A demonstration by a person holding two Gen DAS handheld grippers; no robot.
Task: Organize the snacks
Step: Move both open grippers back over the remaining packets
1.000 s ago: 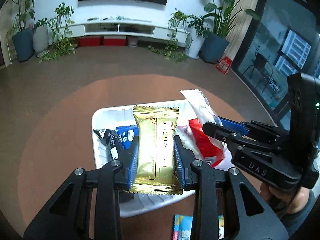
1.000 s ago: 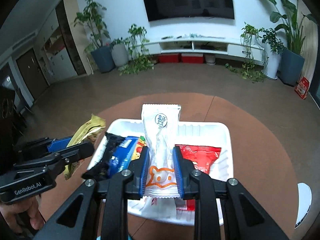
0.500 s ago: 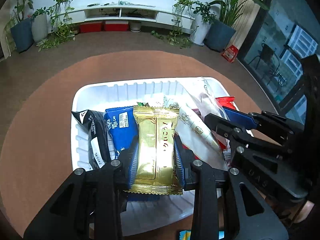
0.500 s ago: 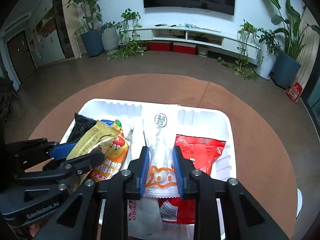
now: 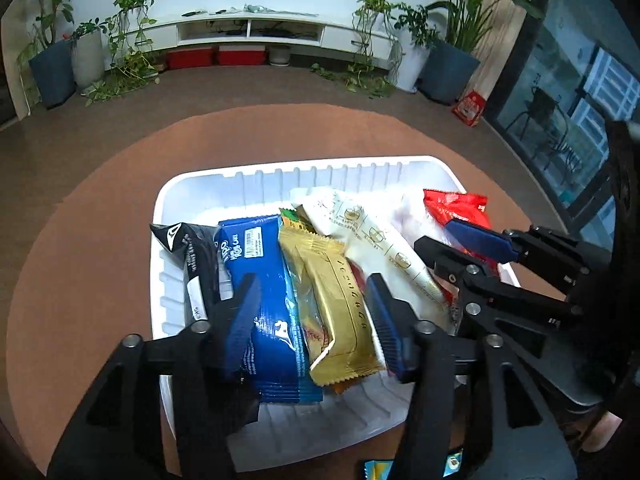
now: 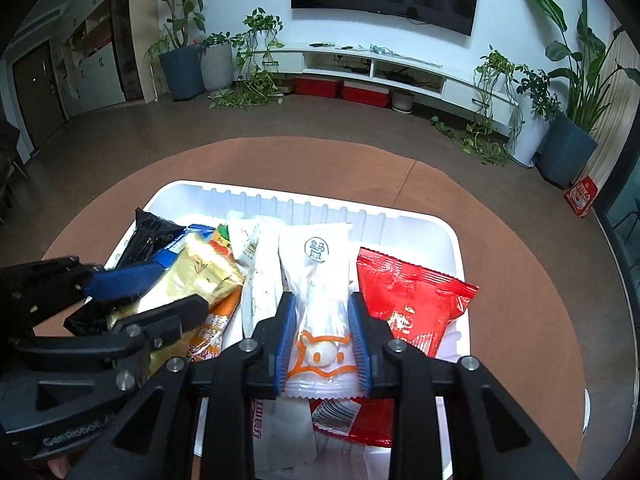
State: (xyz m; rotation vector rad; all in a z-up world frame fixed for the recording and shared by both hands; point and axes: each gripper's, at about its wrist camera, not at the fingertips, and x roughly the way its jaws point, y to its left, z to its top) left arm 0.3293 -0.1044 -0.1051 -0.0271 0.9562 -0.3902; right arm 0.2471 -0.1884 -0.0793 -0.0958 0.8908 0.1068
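Note:
A white tray [image 5: 224,184] on a round brown table holds several snack packs. My left gripper [image 5: 312,300] is open over the tray; the gold pack [image 5: 336,296] lies loose between its fingers, resting on a blue pack [image 5: 264,288] and an orange pack. My right gripper [image 6: 322,322] is shut on a white pack with an orange face [image 6: 320,312], held low over the tray [image 6: 400,216]. A red pack [image 6: 408,300] lies to its right, the gold pack [image 6: 192,280] to its left. The right gripper shows in the left wrist view [image 5: 452,248].
A black pack [image 5: 192,248] lies at the tray's left, a long white pack [image 5: 380,240] in the middle. Another small pack [image 5: 380,468] lies on the table by the tray's near edge. Brown table [image 6: 520,272] surrounds the tray. Plants and a TV shelf stand far behind.
My left gripper lowered the gold pack into the tray and opened; the pack now lies tilted there. My right gripper came down over the tray, still holding the white pack.

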